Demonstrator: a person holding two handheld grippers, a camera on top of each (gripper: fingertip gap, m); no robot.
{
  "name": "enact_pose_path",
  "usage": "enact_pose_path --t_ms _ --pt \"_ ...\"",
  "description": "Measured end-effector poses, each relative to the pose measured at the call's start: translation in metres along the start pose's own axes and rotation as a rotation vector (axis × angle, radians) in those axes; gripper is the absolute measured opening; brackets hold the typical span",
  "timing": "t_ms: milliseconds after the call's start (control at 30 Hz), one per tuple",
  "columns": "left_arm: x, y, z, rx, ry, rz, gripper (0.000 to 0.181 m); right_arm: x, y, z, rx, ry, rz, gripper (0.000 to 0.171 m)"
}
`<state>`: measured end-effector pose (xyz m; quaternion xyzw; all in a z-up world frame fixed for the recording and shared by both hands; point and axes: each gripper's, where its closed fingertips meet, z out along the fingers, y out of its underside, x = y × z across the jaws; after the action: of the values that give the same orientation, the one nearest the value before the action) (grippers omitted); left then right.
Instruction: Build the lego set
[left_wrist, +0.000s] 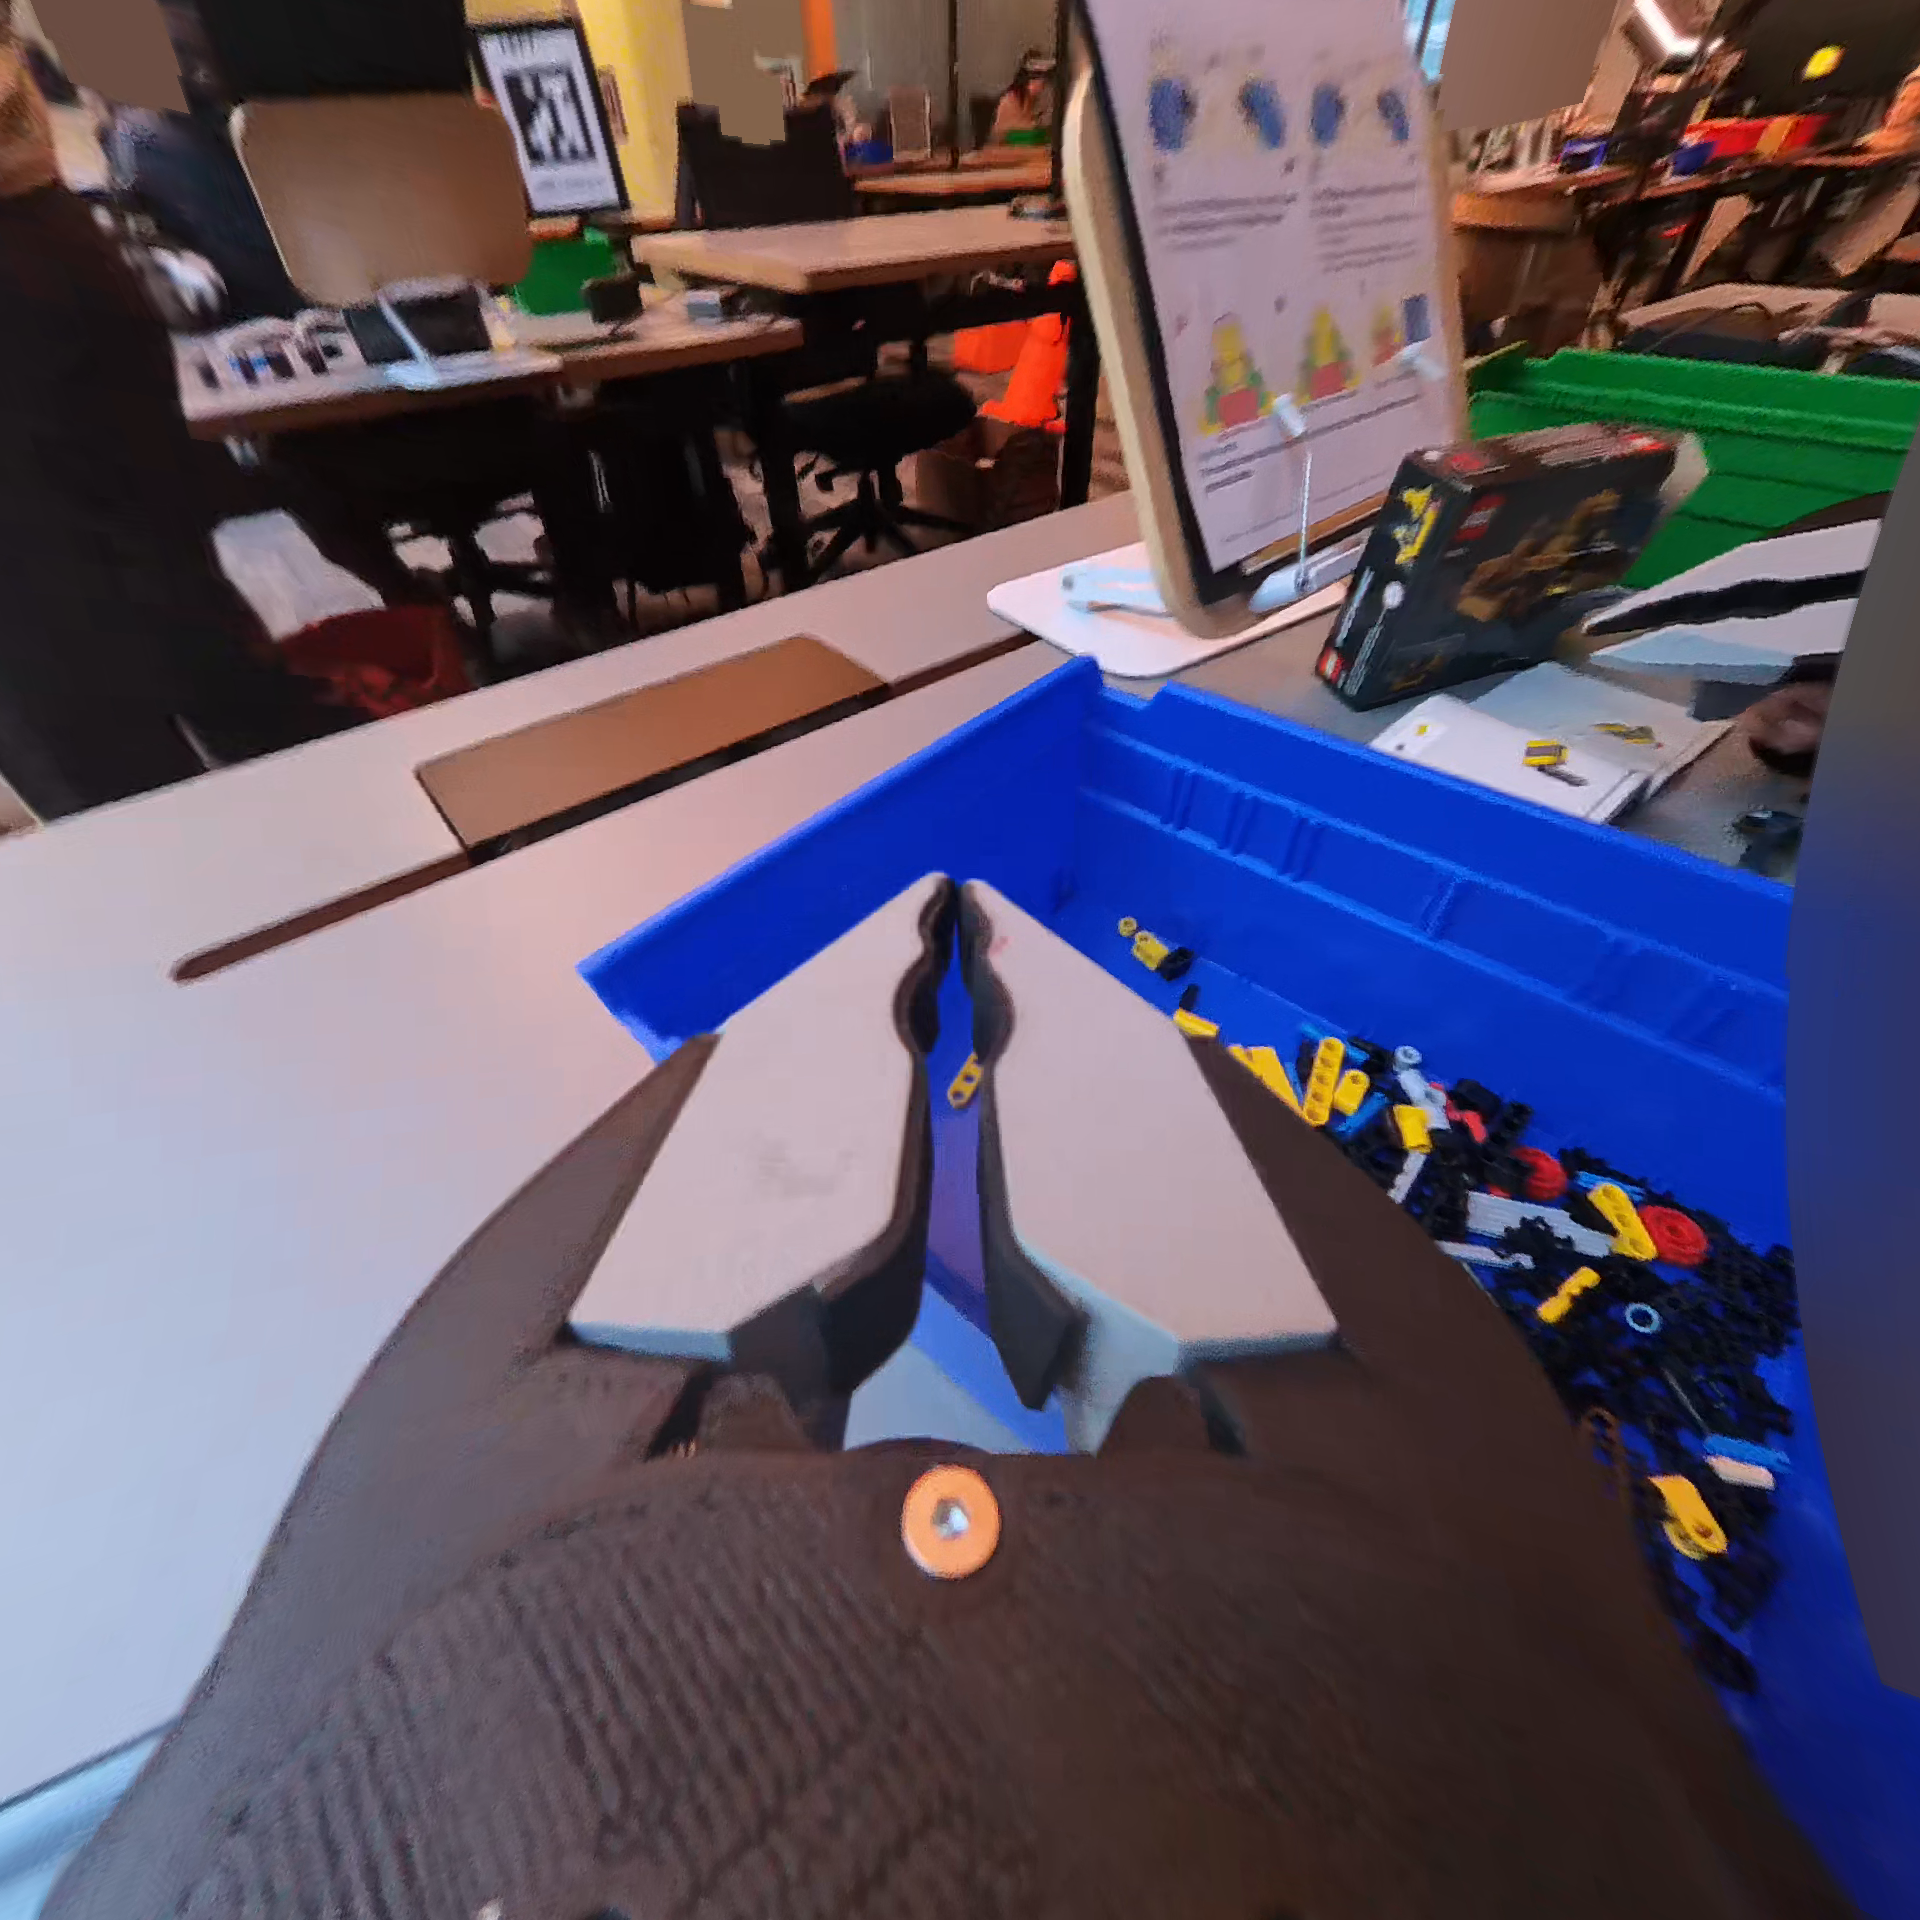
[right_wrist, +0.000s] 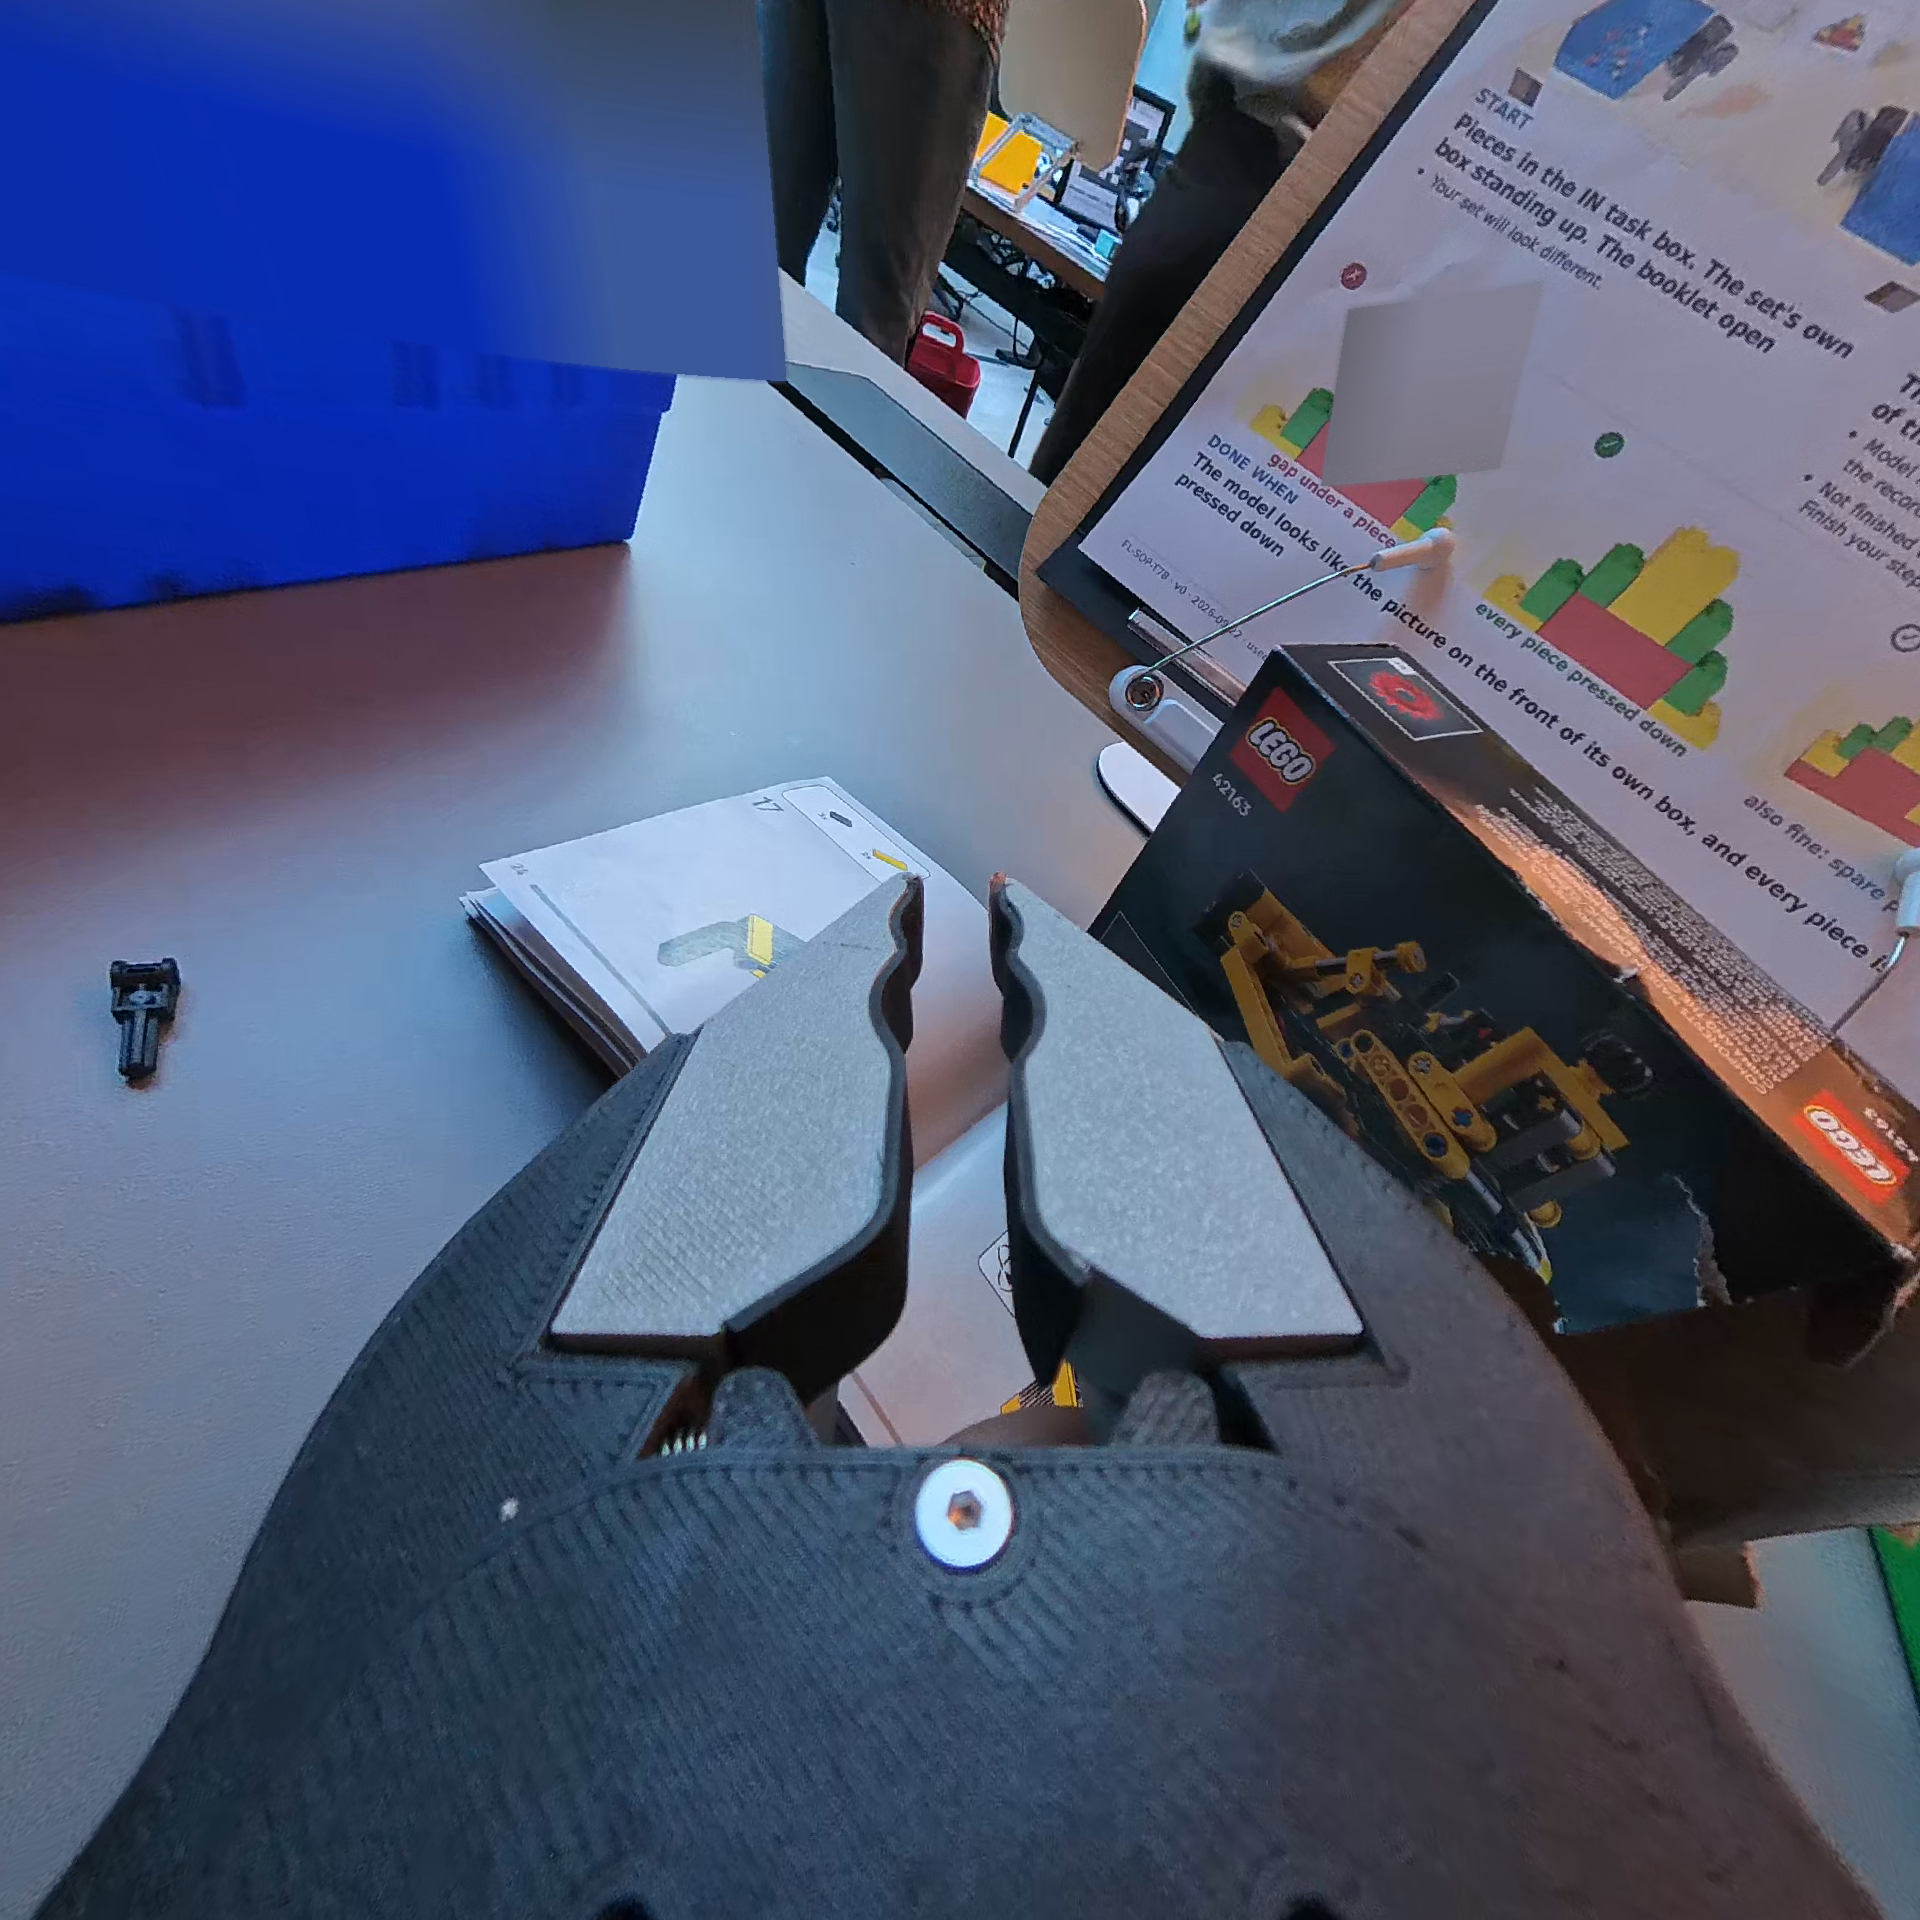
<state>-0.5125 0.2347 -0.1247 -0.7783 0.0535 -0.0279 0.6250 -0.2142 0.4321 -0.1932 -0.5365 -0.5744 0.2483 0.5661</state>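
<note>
A blue bin (left_wrist: 1299, 821) holds several loose black, yellow and red lego pieces (left_wrist: 1538, 1195). My left gripper (left_wrist: 954, 899) hangs over the bin's near left corner, its jaws nearly together with nothing between them. A small yellow piece (left_wrist: 964, 1081) lies on the bin floor below it. My right gripper (right_wrist: 954, 894) is open and empty above the open instruction booklet (right_wrist: 665, 914) on the grey table. A small black lego part (right_wrist: 142, 1013) lies on the table to its left. The black set box (right_wrist: 1507, 997) leans at the right.
A wooden stand with an instruction sheet (right_wrist: 1558, 416) rises behind the set box; it also shows in the left wrist view (left_wrist: 1288, 291). The bin's blue wall (right_wrist: 312, 436) stands at the far left. A green bin (left_wrist: 1704, 436) sits behind. Desks and people fill the background. My hands' fingertips stand some 35 centimeters from each other.
</note>
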Motion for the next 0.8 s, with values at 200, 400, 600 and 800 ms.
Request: enact_pose_path --t_ms 200,400,600,800 --pt "0.020 -0.023 -0.007 0.044 0.167 0.035 0.000 0.005 0.000 -0.001 0.003 0.015 0.013 0.009" --pt "0.078 -0.027 0.011 -0.190 0.440 0.308 0.000 0.004 -0.003 -0.004 0.014 0.022 0.007 0.009" --pt "0.163 0.028 0.027 -0.539 0.785 0.447 0.000 0.005 -0.004 -0.006 0.009 0.041 -0.022 0.009" --pt "0.193 0.074 0.041 -0.709 0.815 0.477 0.000 0.008 -0.003 -0.009 0.004 0.054 -0.022 0.009"
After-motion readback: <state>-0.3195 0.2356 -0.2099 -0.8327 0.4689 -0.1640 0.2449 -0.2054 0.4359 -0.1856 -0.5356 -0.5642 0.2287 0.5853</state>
